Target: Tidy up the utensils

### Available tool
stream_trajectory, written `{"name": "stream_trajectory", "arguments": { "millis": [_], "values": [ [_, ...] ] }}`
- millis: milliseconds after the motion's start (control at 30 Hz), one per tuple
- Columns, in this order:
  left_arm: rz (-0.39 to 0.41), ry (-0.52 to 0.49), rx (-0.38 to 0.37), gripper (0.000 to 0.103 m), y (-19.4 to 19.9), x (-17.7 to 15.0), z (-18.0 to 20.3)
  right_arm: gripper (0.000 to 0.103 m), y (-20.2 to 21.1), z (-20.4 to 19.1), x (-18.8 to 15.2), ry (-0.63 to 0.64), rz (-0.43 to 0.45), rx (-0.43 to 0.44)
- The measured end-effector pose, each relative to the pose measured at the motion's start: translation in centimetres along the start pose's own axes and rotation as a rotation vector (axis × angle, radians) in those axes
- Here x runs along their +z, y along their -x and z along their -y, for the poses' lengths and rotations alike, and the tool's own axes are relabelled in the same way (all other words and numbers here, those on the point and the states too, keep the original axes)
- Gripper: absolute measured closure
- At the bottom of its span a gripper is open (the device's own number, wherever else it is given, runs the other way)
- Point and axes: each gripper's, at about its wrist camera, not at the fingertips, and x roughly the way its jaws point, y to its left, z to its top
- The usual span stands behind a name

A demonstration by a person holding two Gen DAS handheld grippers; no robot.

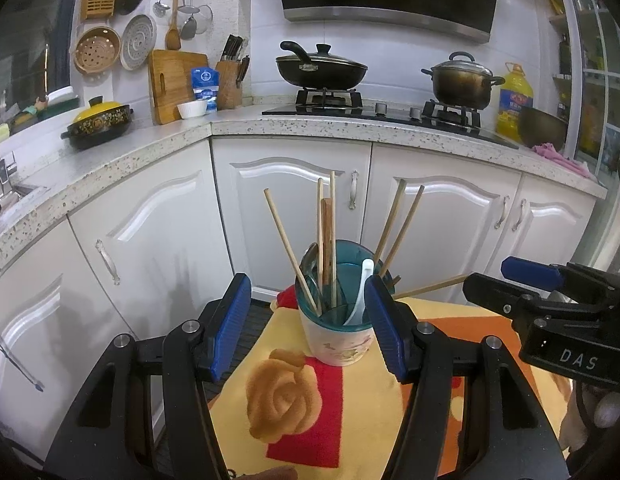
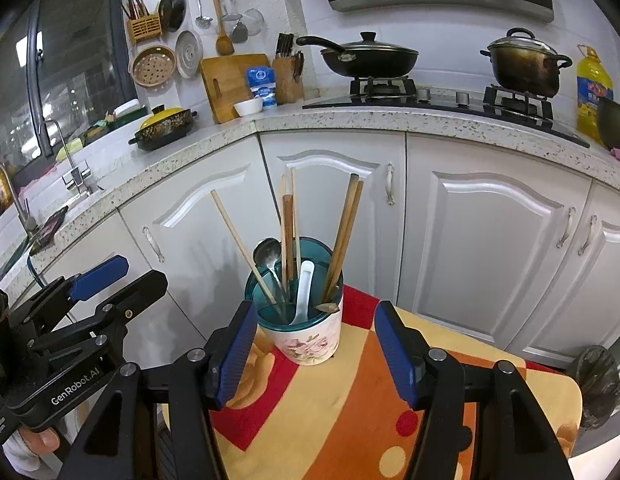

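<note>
A white floral utensil cup (image 1: pixel 342 342) with a teal rim stands on a small table under a patterned cloth (image 1: pixel 322 412). It holds several wooden chopsticks (image 1: pixel 289 248), a metal spoon (image 2: pixel 267 254) and a white ceramic spoon (image 1: pixel 362 292). It also shows in the right wrist view (image 2: pixel 310 340). My left gripper (image 1: pixel 305 328) is open and empty, its blue pads on either side of the cup. My right gripper (image 2: pixel 316 354) is open and empty just in front of the cup; in the left wrist view it (image 1: pixel 510 280) sits to the right.
White cabinets (image 1: pixel 293 200) stand behind the table under a speckled countertop (image 1: pixel 310 128). On it are a stove with a wok (image 1: pixel 322 68) and pot (image 1: pixel 462 80), an oil bottle (image 1: pixel 514 100), a knife block (image 1: pixel 229 80) and a yellow-lidded casserole (image 1: pixel 99 122). A sink (image 2: pixel 49 208) lies left.
</note>
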Motion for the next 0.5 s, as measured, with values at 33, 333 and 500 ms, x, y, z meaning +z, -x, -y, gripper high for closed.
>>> {"name": "stream_trajectory", "arguments": {
  "millis": [33, 333, 500],
  "values": [
    [0.0, 0.0, -0.001, 0.044, 0.0, 0.0, 0.0, 0.044, -0.06, -0.1, -0.03, 0.003, -0.001, -0.001],
    [0.004, -0.001, 0.001, 0.044, 0.06, -0.09, -0.03, 0.044, -0.34, -0.63, -0.16, 0.02, -0.006, 0.004],
    [0.005, -0.001, 0.001, 0.044, 0.15, -0.17, 0.2, 0.044, -0.33, -0.65, -0.22, 0.022, -0.009, 0.005]
  ]
}}
